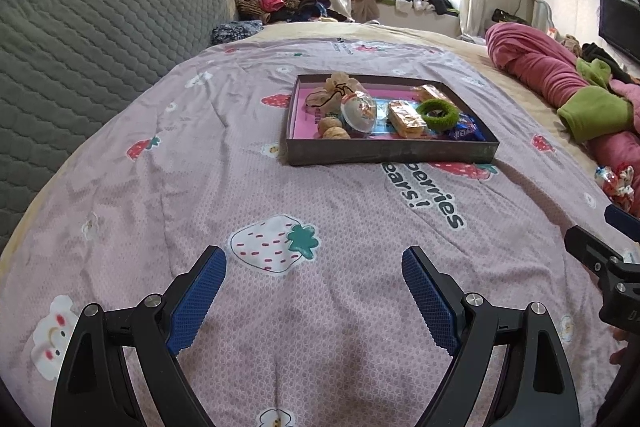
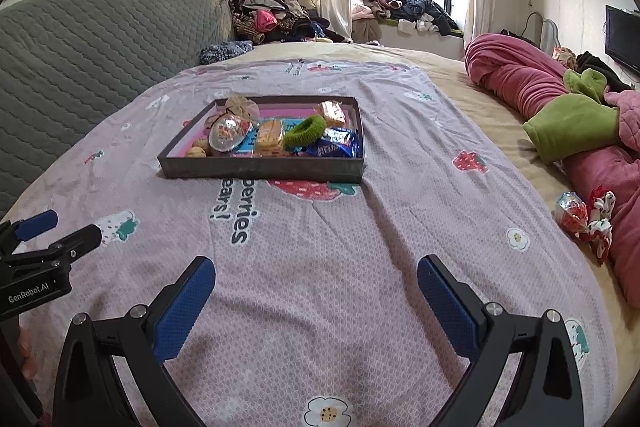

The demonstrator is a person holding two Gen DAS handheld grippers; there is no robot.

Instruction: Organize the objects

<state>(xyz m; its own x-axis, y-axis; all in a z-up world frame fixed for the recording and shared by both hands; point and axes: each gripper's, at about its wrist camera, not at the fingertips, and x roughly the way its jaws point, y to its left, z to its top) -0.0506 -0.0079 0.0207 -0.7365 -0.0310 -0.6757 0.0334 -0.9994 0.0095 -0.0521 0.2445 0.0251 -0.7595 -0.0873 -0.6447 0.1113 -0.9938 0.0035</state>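
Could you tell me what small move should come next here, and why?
Probably swing the right claw toward the foil-wrapped candy and the patterned scrunchie beside the pink blanket. They look like the only small items outside the tray, which already holds the other items. Both claws are open and empty; the left claw is farther away.

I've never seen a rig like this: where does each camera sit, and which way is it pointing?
Left wrist: rides the open left gripper, facing across the pink strawberry-print bedspread; the right gripper shows at its right edge.
Right wrist: rides the open right gripper, same heading; the left gripper shows at its left edge.
Shared: the shallow dark cardboard tray of snacks, the fuzzy green ring, the window.
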